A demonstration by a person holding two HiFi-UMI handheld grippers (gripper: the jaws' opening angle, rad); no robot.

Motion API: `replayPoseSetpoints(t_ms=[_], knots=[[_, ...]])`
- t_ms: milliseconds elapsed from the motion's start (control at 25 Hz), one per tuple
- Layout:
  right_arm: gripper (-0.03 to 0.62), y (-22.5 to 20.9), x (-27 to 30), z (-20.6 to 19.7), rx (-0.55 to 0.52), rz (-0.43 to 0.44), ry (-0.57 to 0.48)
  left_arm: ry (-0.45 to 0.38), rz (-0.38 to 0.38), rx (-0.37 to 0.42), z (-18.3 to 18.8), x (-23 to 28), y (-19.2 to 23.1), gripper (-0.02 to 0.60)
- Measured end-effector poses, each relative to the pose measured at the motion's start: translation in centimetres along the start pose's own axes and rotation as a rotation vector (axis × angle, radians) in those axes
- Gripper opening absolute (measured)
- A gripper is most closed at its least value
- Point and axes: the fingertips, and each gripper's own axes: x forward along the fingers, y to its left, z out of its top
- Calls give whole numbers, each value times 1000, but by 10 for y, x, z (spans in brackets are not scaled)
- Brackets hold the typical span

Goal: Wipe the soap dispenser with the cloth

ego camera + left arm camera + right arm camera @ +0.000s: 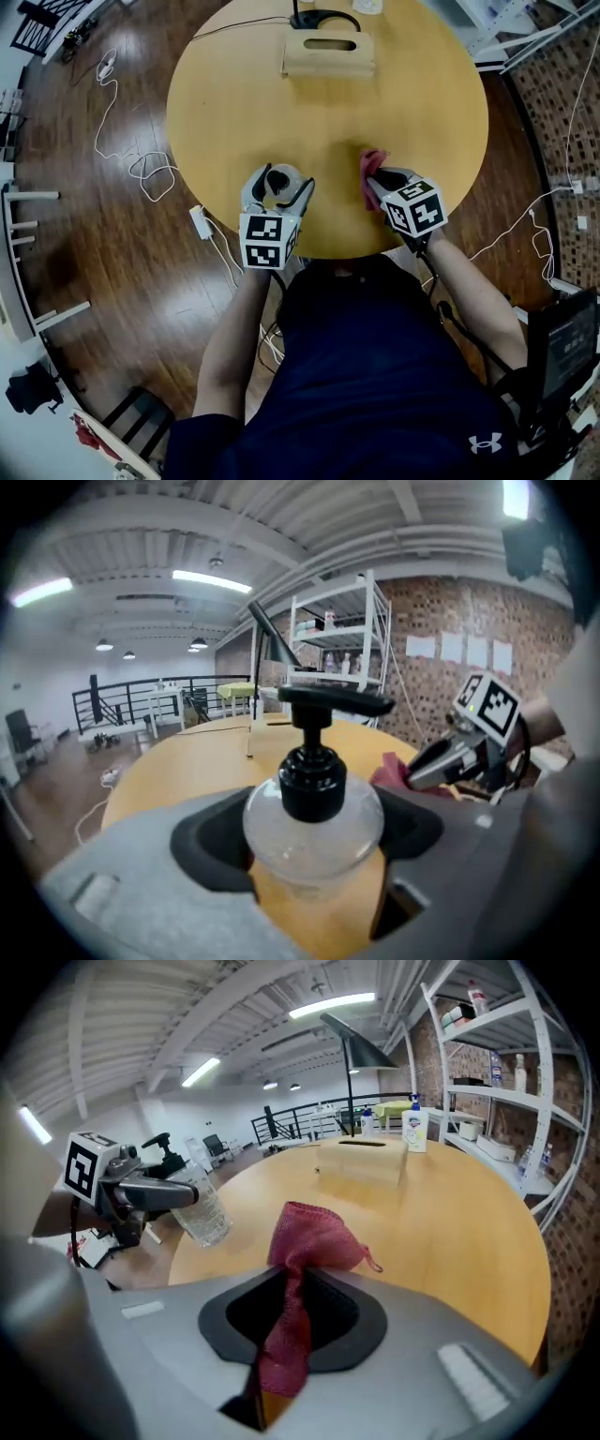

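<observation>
Though narrow, right tool [295,1288] on cloth [315,1236].

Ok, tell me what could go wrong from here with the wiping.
The soap dispenser is smooth and round in the left gripper's jaws: rubbing may twist it loose, near the table edge. Only a small bunch of cloth sticks past the right gripper's jaws, so they may scrape the dispenser.
</observation>
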Motion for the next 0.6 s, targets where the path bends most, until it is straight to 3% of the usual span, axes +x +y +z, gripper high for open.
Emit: replayPoseSetpoints(t_ms=[120,240,480,600], knots=[[60,-11,20,-4,-105,-65,67,66,72,100,-24,25,15,367],[61,-17,36,-7,-143,-114,76,101,98,138,-44,42,16,367],[77,-26,63,-36,-76,-139,112,83,74,115,-52,50,14,368],[189,-27,67,-43,38,-114,106,112,25,126,-57,49,13,390]])
